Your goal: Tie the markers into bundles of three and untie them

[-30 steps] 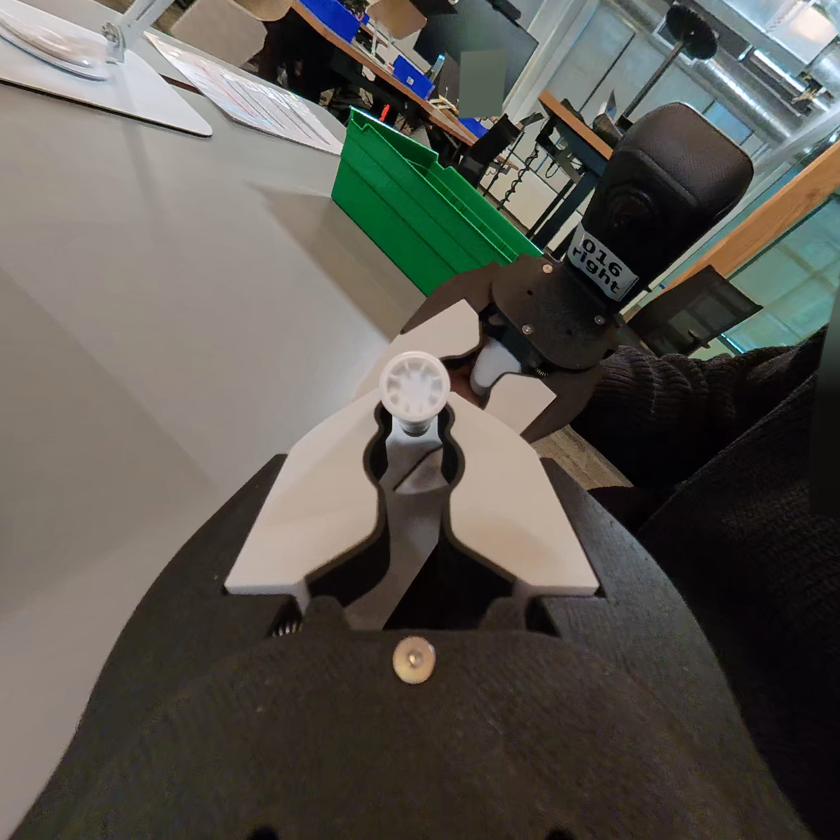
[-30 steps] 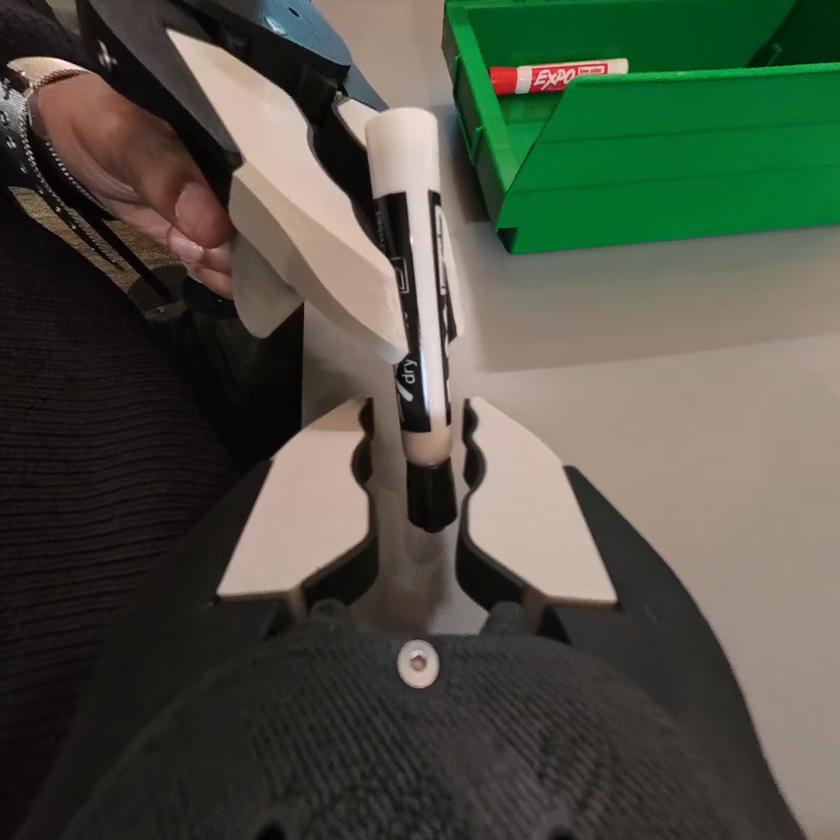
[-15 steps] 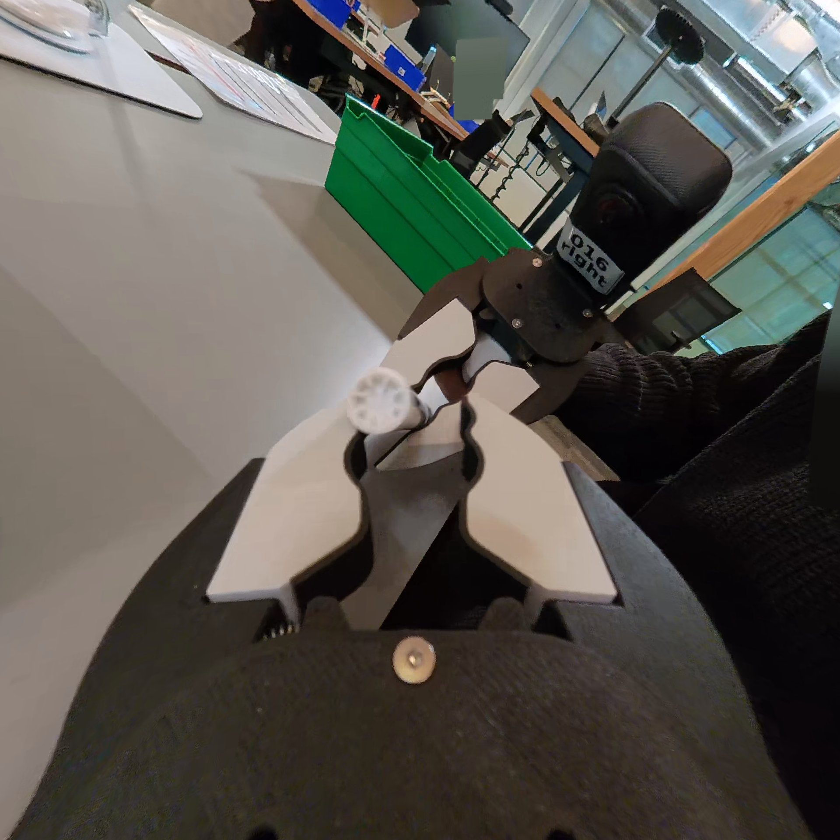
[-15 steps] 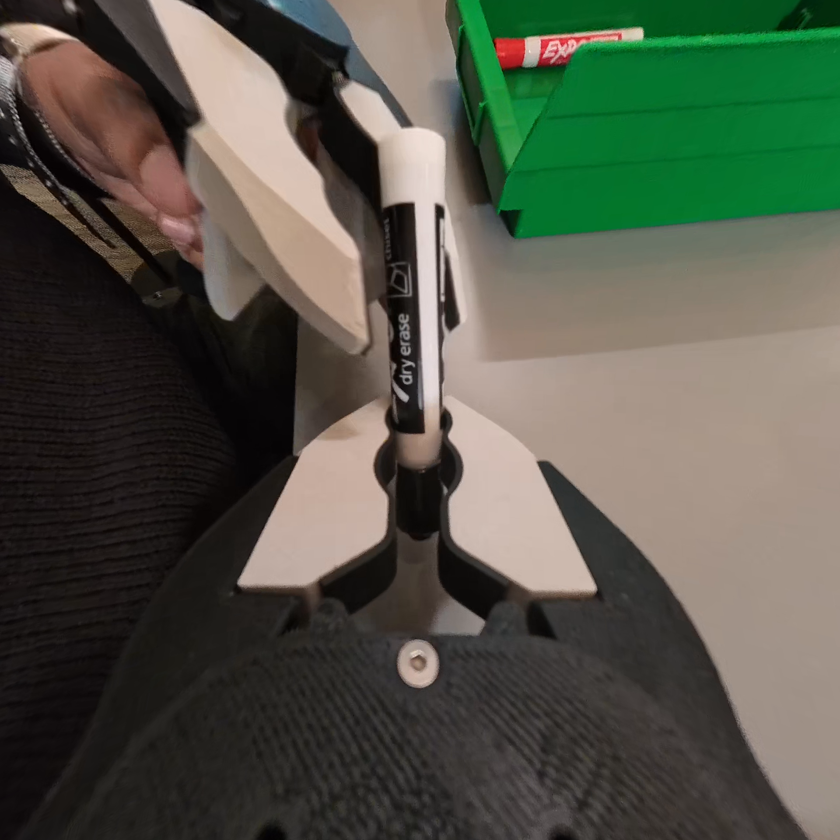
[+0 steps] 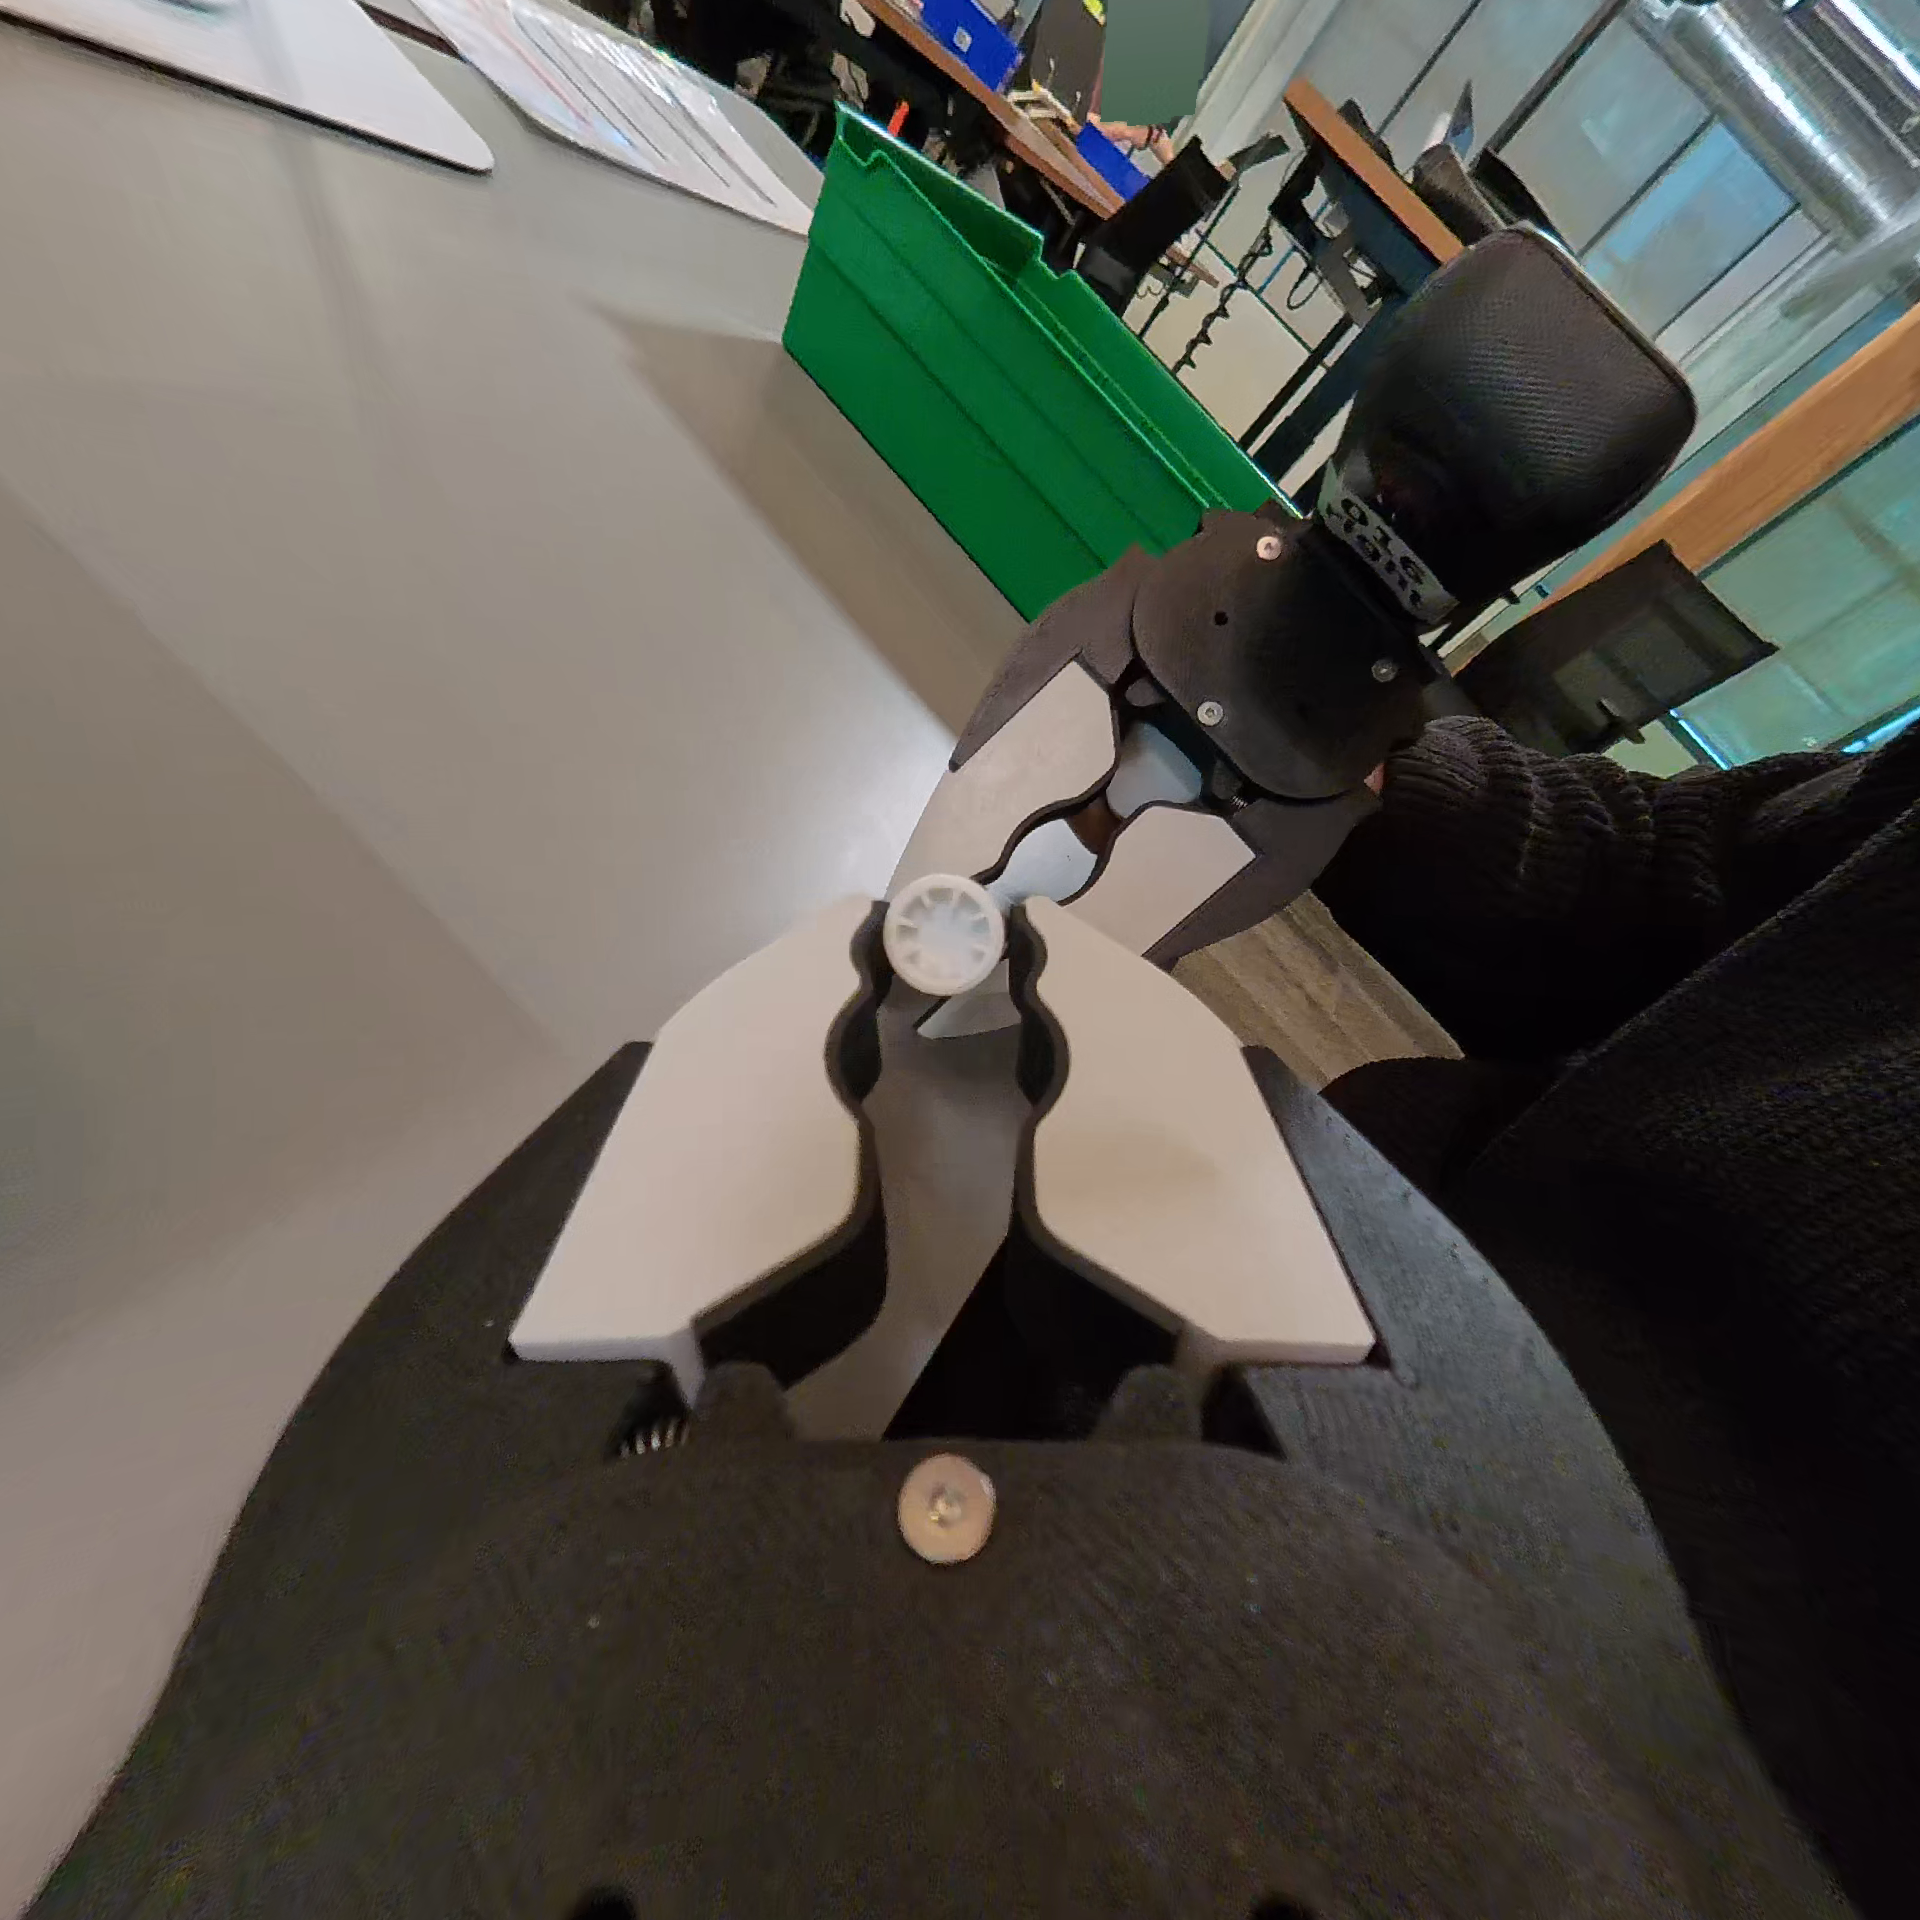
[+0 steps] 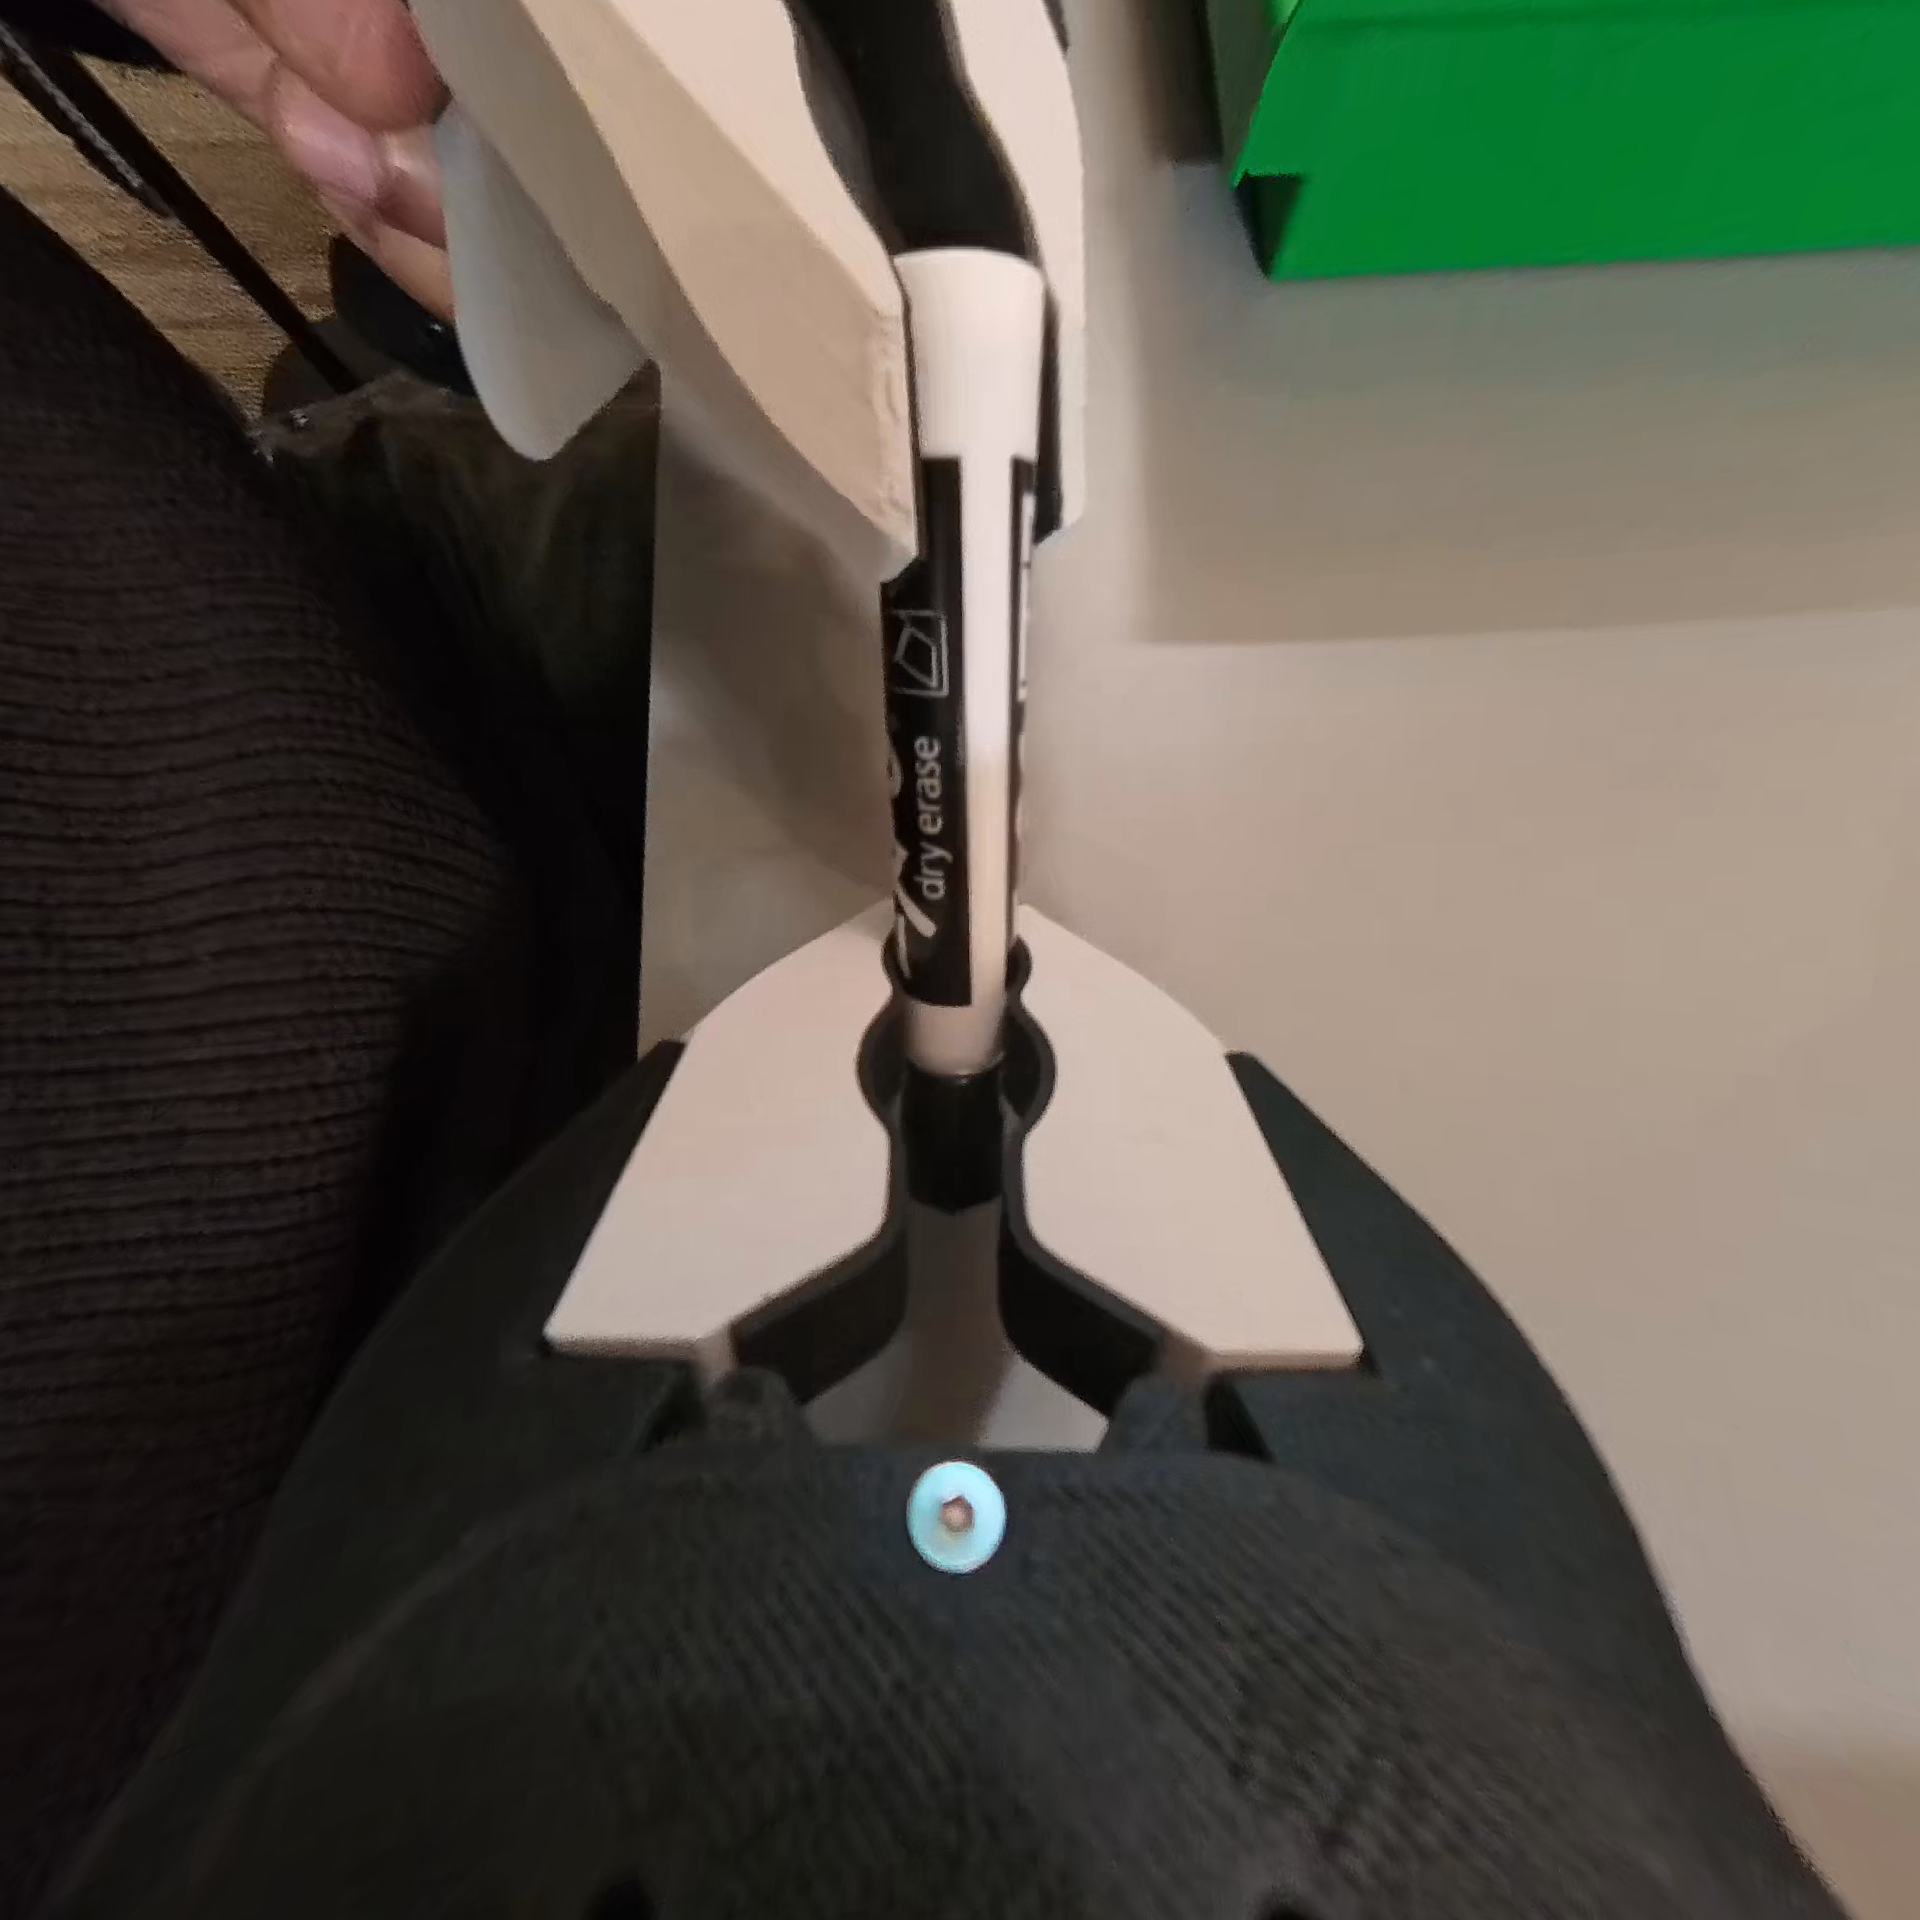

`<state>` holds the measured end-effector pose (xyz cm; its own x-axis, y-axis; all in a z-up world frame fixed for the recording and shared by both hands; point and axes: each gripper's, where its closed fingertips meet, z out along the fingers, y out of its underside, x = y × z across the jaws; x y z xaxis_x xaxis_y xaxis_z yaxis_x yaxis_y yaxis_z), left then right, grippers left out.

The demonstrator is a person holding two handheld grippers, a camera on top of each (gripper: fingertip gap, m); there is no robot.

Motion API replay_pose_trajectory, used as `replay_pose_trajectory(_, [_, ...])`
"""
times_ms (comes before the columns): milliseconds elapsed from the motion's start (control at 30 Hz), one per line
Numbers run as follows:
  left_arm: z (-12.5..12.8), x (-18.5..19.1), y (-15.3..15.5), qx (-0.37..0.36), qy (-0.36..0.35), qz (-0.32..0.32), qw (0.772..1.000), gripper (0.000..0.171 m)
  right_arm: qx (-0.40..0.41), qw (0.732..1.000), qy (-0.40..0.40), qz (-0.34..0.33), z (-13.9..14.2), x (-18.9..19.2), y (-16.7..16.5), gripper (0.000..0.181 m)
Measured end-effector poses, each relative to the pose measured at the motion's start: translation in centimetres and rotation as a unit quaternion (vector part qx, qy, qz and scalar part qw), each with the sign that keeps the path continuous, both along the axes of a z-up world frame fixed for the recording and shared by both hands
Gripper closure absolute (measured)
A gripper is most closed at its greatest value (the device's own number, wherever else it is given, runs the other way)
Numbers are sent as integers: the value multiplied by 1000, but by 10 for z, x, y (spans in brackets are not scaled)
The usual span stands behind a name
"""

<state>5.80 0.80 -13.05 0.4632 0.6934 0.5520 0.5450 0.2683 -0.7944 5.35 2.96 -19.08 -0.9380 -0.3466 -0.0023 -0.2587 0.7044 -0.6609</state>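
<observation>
Behind my table

Long wood-topped workbenches on dark frames stand before tall glass windows; wooden plank floor below.

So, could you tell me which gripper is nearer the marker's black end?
Right: the right gripper is shut around the marker's black end; the left gripper clamps its white end.

We saw the marker spanning between both grippers over the table edge, the bin at one o'clock.

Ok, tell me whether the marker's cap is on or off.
On. The black cap sits on the marker, pinched in the right gripper; left gripper holds the tail.
</observation>
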Motion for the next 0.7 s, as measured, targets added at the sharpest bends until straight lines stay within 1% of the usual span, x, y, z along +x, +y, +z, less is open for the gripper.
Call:
replay_pose_trajectory(167, [-1,1,5,6,-5,-9,1000,151,12,999,-30,2,-4,6,1,166])
replay_pose_trajectory(233, [-2,1,6,1,-4,-10,1000,152,7,999,-34,3,-2,9,-1,162])
replay_pose_trajectory(267, [-1,2,6,4,-1,-10,1000,152,7,999,-32,4,-2,9,-1,165])
replay_pose_trajectory(400, [0,2,6,9,-2,-12,1000,152,10,999,-34,4,-2,10,-1,165])
replay_pose_trajectory(700, [7,2,5,56,-4,-10,998,152,6,998,-60,3,-2,16,-4,166])
